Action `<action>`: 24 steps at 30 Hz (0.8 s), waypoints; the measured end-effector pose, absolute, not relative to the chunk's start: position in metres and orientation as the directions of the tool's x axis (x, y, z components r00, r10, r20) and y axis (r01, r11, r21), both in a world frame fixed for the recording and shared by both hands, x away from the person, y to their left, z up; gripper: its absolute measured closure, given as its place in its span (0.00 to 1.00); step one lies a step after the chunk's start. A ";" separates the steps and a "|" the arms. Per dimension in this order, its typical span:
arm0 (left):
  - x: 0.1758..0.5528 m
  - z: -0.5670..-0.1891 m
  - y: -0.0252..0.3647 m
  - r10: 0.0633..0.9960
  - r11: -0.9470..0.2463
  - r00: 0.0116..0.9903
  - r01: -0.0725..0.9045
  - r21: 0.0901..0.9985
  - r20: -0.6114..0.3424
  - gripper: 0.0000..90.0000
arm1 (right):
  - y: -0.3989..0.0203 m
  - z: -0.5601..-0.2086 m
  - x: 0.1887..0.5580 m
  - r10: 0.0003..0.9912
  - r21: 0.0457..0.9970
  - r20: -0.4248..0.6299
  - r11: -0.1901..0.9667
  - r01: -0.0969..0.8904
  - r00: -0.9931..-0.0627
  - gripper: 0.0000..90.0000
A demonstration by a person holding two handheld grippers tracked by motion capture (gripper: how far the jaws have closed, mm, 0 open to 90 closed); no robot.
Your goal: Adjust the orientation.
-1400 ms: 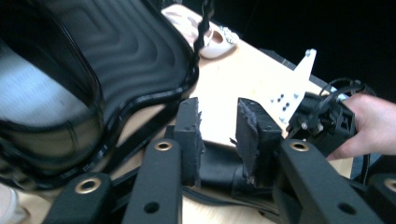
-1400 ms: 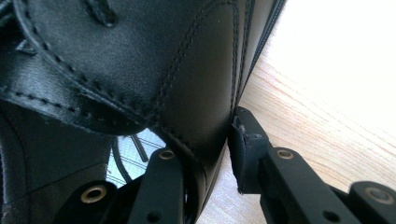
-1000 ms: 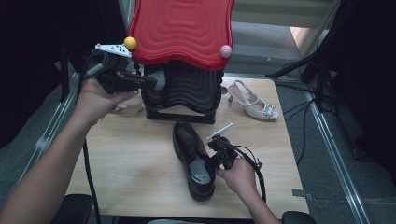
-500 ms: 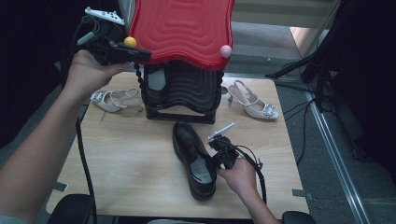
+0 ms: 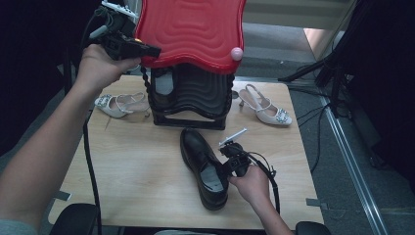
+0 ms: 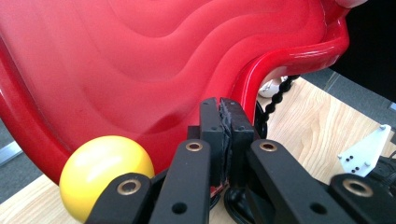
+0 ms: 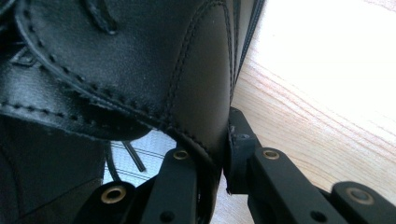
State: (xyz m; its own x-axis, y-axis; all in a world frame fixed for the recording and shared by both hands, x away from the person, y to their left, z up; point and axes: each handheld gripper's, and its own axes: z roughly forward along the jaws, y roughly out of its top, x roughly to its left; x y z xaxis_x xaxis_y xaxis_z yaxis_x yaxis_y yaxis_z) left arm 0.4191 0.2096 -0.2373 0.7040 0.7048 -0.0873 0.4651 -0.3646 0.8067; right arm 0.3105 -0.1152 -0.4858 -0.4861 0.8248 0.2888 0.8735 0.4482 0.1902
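Right tongs are clenched on the side wall of the black shoe, which lies near the tabletop's front edge, toe toward the black rack. The jaws have just been closing on that leather. Left tongs, clenched on nothing, hang by the rack's red roof; since a second ago that hand has lifted off the back-left corner. Next, I'd judge: lift the shoe toward the rack.
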 end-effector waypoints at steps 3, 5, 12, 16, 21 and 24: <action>0.420 -0.239 0.209 0.711 -0.368 0.699 0.466 0.804 -0.080 0.99 | -0.115 -0.485 0.311 0.826 0.194 0.286 0.446 0.874 -0.486 0.96; 0.422 -0.240 0.209 0.714 -0.368 0.696 0.472 0.801 -0.082 0.99 | -0.115 -0.485 0.312 0.828 0.206 0.284 0.440 0.874 -0.483 0.97; 0.424 -0.241 0.210 0.718 -0.373 0.692 0.477 0.796 -0.079 1.00 | -0.117 -0.485 0.314 0.830 0.207 0.289 0.432 0.878 -0.477 0.98; 0.424 -0.242 0.210 0.720 -0.375 0.690 0.475 0.796 -0.073 1.00 | -0.118 -0.484 0.315 0.831 0.208 0.300 0.423 0.882 -0.469 0.98; 0.423 -0.242 0.209 0.723 -0.376 0.687 0.478 0.794 -0.072 1.00 | -0.118 -0.483 0.316 0.829 0.210 0.312 0.416 0.885 -0.463 0.98; 0.424 -0.241 0.209 0.723 -0.381 0.688 0.475 0.793 -0.065 1.00 | -0.119 -0.481 0.316 0.828 0.214 0.318 0.412 0.886 -0.462 0.98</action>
